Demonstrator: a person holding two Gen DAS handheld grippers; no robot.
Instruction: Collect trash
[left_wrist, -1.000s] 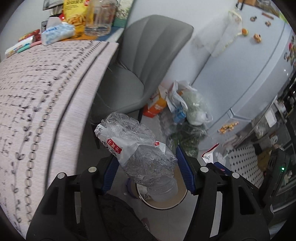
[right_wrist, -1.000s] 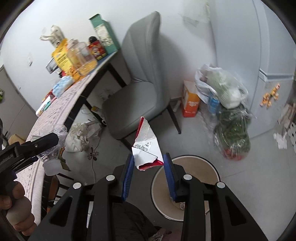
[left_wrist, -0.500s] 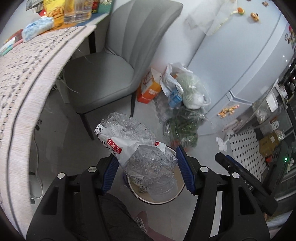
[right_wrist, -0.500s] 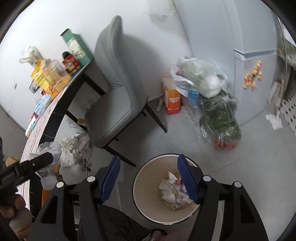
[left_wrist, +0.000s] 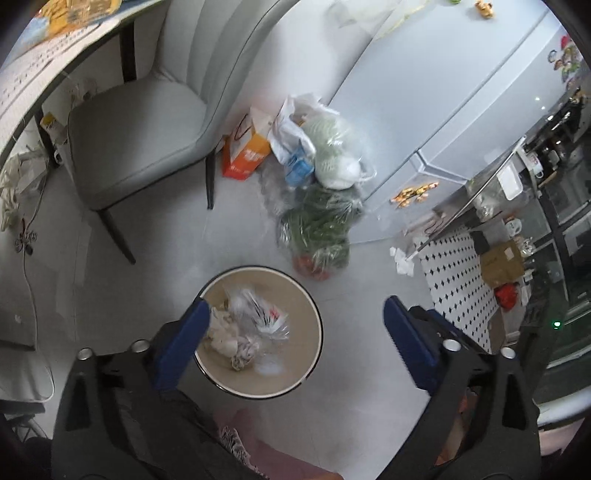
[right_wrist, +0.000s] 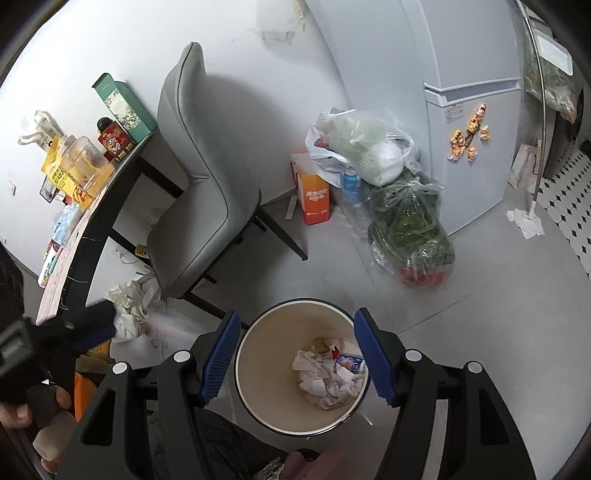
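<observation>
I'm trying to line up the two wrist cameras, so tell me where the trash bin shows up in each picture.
Left wrist view: the trash bin sits low and centre-left, partly behind the left gripper's left finger, with a crushed plastic bottle inside.
Right wrist view: the trash bin sits low and centre, between the open fingers of the right gripper.
Shared landmark: the orange box on the floor beside the grey chair.

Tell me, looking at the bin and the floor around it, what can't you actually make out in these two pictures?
- Crumpled plastic bottle in the trash bin: motion-blurred in the left wrist view, label unreadable.
- Bin's near rim: hidden behind the right gripper frame in the right wrist view.
- Red items under the bag of greens: too wrapped in plastic to identify.
- Left gripper: open, nothing between its pads.
</observation>
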